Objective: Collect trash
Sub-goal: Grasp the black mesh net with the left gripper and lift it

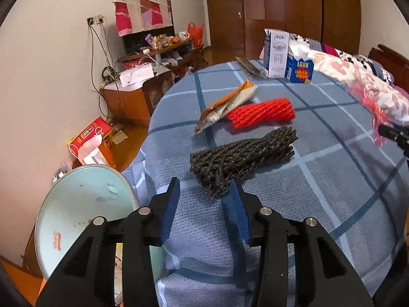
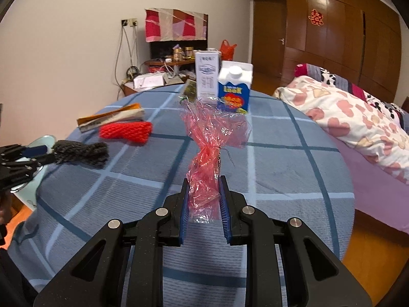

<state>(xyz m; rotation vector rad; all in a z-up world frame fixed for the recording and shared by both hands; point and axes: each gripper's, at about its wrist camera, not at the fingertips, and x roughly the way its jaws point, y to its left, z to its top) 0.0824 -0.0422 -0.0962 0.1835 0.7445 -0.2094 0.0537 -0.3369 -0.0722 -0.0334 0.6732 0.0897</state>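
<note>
My right gripper (image 2: 204,186) is clamped on a crumpled pink cellophane wrapper (image 2: 212,148), which rises between my two blue pads (image 2: 184,209) and fans out above them, held up off the blue checked tablecloth (image 2: 281,179). Straight ahead of it, at the far edge of the table, stand a tall white carton (image 2: 207,76) and, just to its right, a blue-and-white carton with a screw cap (image 2: 234,89).

My left gripper (image 1: 204,186) has its fingers spread apart, with the near end of a dark grey foam fruit net (image 1: 242,158) lying between the tips; the net rests on the cloth and I cannot tell whether either pad touches it. Beyond it lies a red foam net (image 1: 263,112), and touching that on its left an orange-and-silver snack wrapper (image 1: 227,105). Down to my left, below the table edge, sits a pale blue basin (image 1: 84,204).
</note>
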